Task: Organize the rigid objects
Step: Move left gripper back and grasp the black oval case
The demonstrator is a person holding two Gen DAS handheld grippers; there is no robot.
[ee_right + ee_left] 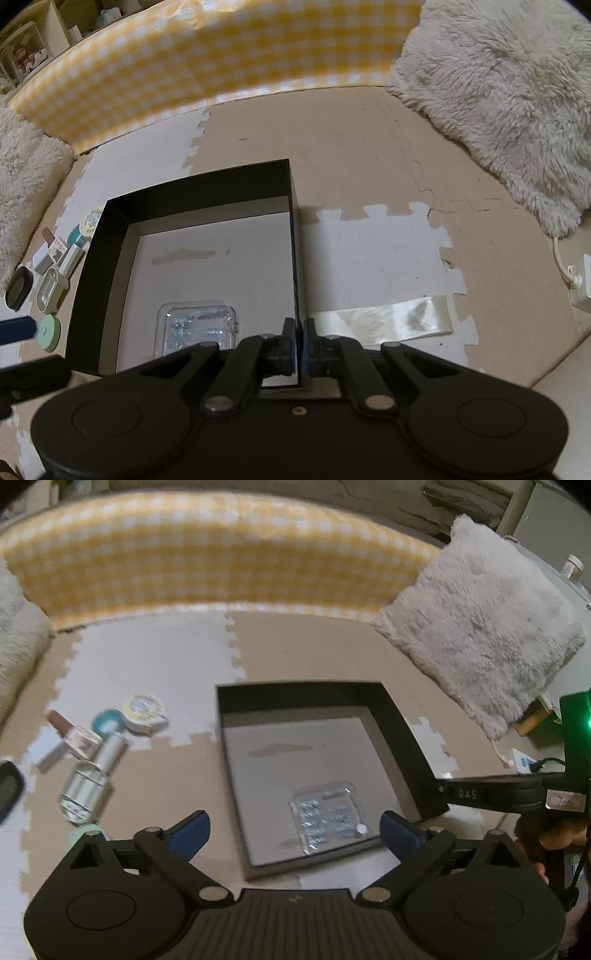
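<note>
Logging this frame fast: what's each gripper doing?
Left gripper: open, holding nothing.
Right gripper: shut on the black box's wall.

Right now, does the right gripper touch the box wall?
Touching. In the right wrist view, the right gripper is shut on the right wall of the black box, with both pads pressed against it.

Both views are dim and warm-toned, lit softly from above with no hard shadows. The left wrist view is smeared by motion blur, worst on the checked cloth (221, 554) and the bottles (88, 768). Fisheye bending curves the cloth's edge and darkens the corners (black vignette). Glare shows on the tape (384, 321) and blister pack (327, 816); a green LED (587, 723) flares at the right edge.
</note>
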